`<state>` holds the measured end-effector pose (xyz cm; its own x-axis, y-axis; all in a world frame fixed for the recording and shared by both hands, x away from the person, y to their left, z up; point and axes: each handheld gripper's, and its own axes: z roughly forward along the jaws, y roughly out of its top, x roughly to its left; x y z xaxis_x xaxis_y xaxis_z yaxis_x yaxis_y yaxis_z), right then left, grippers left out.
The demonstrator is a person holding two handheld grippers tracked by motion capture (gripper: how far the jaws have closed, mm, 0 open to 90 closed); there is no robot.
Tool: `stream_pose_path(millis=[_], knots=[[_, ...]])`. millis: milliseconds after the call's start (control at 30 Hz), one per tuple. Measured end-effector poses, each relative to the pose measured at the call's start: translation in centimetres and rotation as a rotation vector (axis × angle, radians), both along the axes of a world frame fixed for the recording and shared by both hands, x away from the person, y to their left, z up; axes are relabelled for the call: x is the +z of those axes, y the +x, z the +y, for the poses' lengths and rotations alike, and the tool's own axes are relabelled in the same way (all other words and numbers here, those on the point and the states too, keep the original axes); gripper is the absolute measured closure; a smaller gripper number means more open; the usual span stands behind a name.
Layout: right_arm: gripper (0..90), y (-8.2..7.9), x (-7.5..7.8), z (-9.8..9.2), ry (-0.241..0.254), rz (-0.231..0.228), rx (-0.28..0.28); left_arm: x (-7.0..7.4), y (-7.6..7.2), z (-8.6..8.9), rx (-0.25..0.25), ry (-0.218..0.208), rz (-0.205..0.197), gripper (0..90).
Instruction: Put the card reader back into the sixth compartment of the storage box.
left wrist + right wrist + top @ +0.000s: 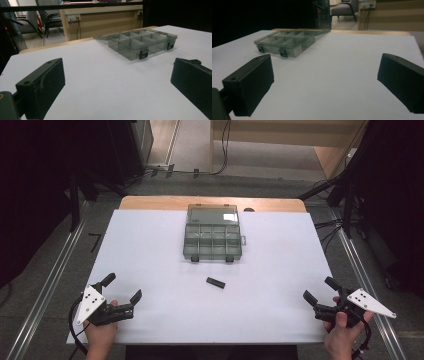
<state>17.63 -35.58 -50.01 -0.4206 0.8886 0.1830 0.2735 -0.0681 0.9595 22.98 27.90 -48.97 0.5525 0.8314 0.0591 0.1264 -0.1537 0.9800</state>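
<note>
The translucent grey plastic compartment box (213, 240) sits on the far middle of the white tabletop (150, 250), its clear lid (212, 214) swung open and lying flat behind it toward the far edge. The box is divided into two rows of small cells; what they hold cannot be made out. Two dark latches sit on its near wall. From your left gripper view the box (140, 43) lies ahead and to the right; from your right gripper view it (284, 42) lies ahead and to the left.

A small flat black rectangular piece (215, 282) lies loose on the white surface, nearer to you than the box and apart from it, roughly midway between your two hands.

Your left gripper (122, 288) is at the near left corner of the table, held in your left hand (101, 332). Its jaws stand wide apart, with nothing between them. Your right gripper (320, 290) is at the near right corner, held in your right hand (342, 335), jaws likewise spread wide and empty. Both are well apart from the box and from the black piece.

A strip of bare wooden table edge (150, 202) shows beyond the white surface.
</note>
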Motion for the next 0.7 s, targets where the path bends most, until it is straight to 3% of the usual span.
stream_pose_path(millis=[67, 267, 700], knots=[[0.0, 0.2, 0.3, 0.5, -0.011, 0.007, 0.006, 0.0, 0.0, 0.0, 0.0, 0.001, 0.0, 0.0], [0.0, 0.8, 1.3, 2.5, -0.068, 0.014, 0.092, 0.0, -0.1, 0.0, 0.002, 0.002, -0.003, 0.0], [0.0, 3.4, 2.9, 5.6, -0.163, 0.069, 0.143, 0.0, -0.1, -0.1, 0.001, 0.01, -0.003, 0.0]])
